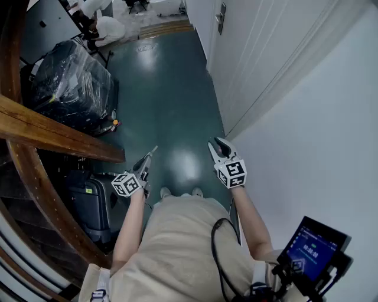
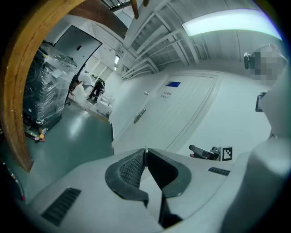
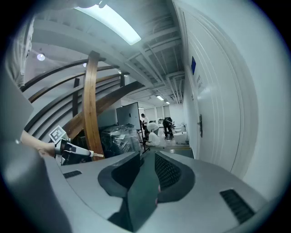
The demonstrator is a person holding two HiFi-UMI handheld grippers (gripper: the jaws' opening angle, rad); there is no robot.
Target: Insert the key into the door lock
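My left gripper (image 1: 147, 159) is shut on a thin key (image 1: 154, 149) that sticks out past its tips. The right gripper view shows that key (image 3: 97, 155) as a brass-coloured sliver in front of the left gripper (image 3: 72, 150). In the left gripper view the jaws (image 2: 145, 152) meet at their tips. My right gripper (image 1: 217, 145) is held level with the left, open, with nothing between its fingers (image 3: 170, 170). The white door with its handle and lock (image 1: 221, 17) stands far ahead on the right wall, well apart from both grippers; its handle (image 2: 139, 115) also shows in the left gripper view.
A curved wooden stair beam (image 1: 53, 135) runs along the left. Behind it stand a film-wrapped pallet (image 1: 71, 82) and a dark suitcase (image 1: 94, 200). A white wall (image 1: 319, 130) borders the right. People (image 1: 100, 23) work at the far end of the green floor (image 1: 165, 88).
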